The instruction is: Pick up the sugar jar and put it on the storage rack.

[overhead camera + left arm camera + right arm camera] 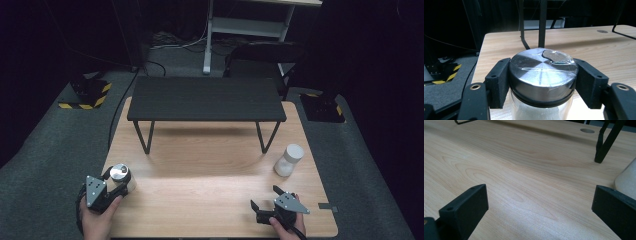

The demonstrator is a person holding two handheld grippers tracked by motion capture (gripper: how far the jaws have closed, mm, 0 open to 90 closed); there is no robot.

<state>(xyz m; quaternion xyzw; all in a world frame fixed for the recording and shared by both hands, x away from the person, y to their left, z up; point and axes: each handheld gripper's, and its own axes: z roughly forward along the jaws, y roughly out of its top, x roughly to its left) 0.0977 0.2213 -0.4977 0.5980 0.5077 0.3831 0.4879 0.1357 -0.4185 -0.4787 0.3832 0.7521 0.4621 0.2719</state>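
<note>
Now I have the left gripper clamped on the metal lid of the glass jar, which stands at the near left corner of the table, in front of the low black shelf. The right gripper rests with its jaws wide apart and empty, just short of the white bottle before the shelf's right leg. I judge the grasp made, so next comes a steady, upright lift.

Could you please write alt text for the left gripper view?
The left gripper has its two black jaws clamped on the metal lid of a glass jar of white powder, standing on a light wooden table.
</note>
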